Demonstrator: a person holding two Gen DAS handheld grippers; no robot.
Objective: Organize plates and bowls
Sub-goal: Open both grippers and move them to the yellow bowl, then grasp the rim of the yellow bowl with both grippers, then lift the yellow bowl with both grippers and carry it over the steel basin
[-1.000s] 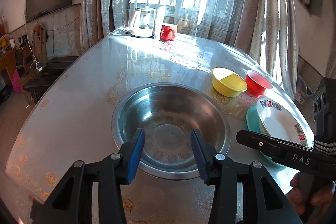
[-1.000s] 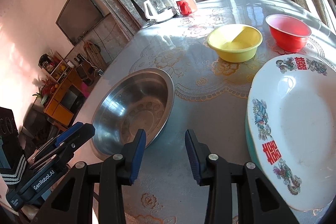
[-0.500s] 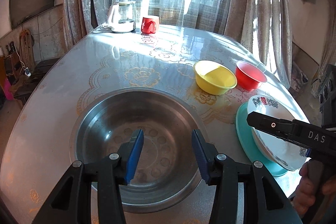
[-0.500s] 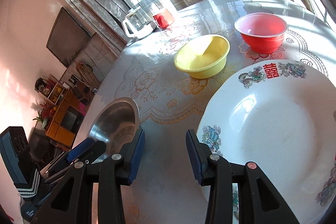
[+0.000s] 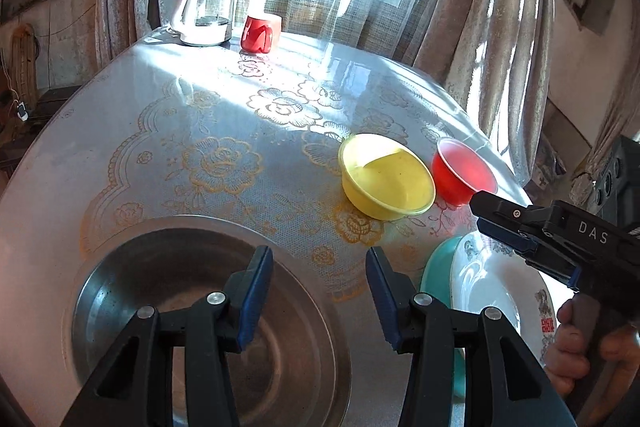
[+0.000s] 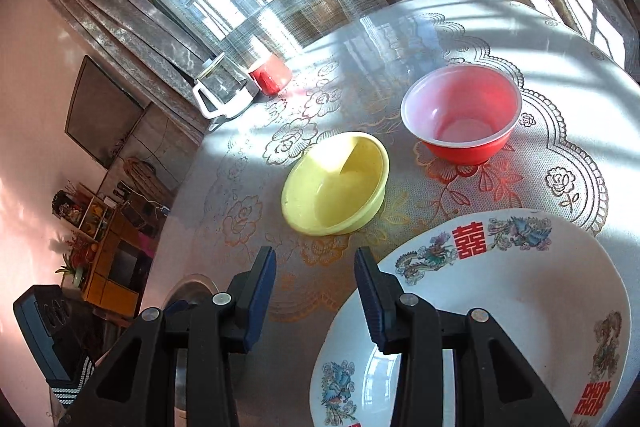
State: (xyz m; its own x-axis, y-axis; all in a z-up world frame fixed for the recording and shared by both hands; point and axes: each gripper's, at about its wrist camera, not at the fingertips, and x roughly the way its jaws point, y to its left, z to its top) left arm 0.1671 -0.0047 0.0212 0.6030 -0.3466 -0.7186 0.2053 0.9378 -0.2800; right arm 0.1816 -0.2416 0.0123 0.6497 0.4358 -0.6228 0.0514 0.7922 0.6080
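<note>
The round table (image 5: 224,95), under a pale cloth with gold flower patterns, fills both views; its far half toward the curtained window lies bare except for a glass kettle (image 5: 208,13) and a red mug (image 5: 260,33) standing close together near the far edge. The steel basin (image 5: 132,291) sits at the near left, its rim close to the table's near edge, with an open strip of cloth between it and the stacked plates. The white plate (image 6: 532,299), printed with red characters and birds, lies on a teal plate (image 5: 438,267) at the near right, close to the table's right edge. Beyond them the yellow bowl (image 6: 336,183) and the red bowl (image 6: 460,115) stand upright just beside each other, not stacked, with clear cloth between the yellow bowl and the basin. The left gripper (image 5: 320,295) hovers over the basin's right rim, its blue pads partly apart with only air and the rim's edge below them, gripping nothing. The right gripper (image 6: 316,291) hangs over the cloth at the white plate's left rim, its pads likewise partly apart and empty; one pad overlaps the plate's edge in view, though whether it touches cannot be told. A hand (image 5: 576,347) grasps its handle.
</note>
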